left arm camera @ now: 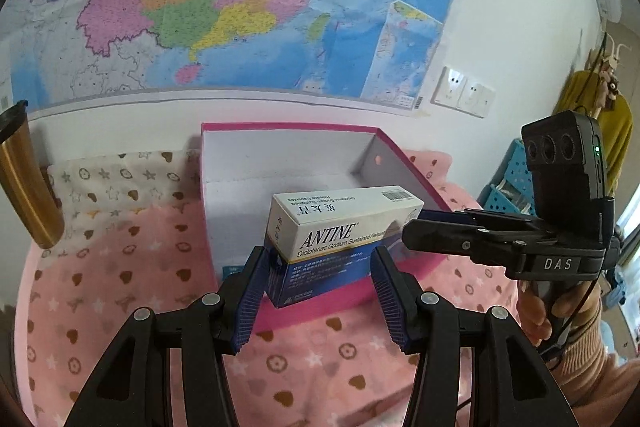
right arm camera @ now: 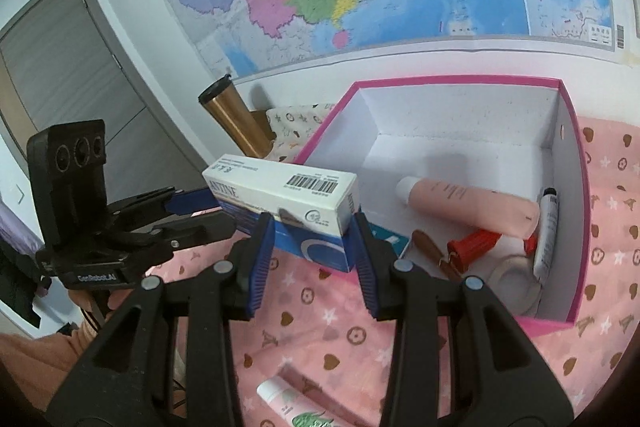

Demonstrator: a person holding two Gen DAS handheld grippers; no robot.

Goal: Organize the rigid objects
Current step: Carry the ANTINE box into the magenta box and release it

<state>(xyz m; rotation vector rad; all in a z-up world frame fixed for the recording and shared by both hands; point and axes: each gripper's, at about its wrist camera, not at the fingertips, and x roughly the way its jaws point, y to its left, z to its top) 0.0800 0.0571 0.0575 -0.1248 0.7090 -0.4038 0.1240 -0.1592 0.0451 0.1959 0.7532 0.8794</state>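
A white and blue medicine box [left arm camera: 344,223] marked ANTINE hangs in the air at the near rim of an open pink storage box [left arm camera: 288,126]. My left gripper [left arm camera: 318,259] is shut on one end of it, blue pads on both sides. My right gripper [right arm camera: 310,227] is shut on the other end of the medicine box [right arm camera: 280,187]. In the left wrist view the right gripper [left arm camera: 420,227] comes in from the right; in the right wrist view the left gripper [right arm camera: 200,207] comes in from the left.
The pink storage box [right arm camera: 456,79] holds a pink bottle [right arm camera: 468,205], a red item [right arm camera: 474,245], a white tube [right arm camera: 546,239] and a white roll [right arm camera: 516,279]. A gold tumbler [right arm camera: 236,127] stands behind at the left. A pink tube [right arm camera: 292,407] lies on the pink patterned cloth [left arm camera: 120,287].
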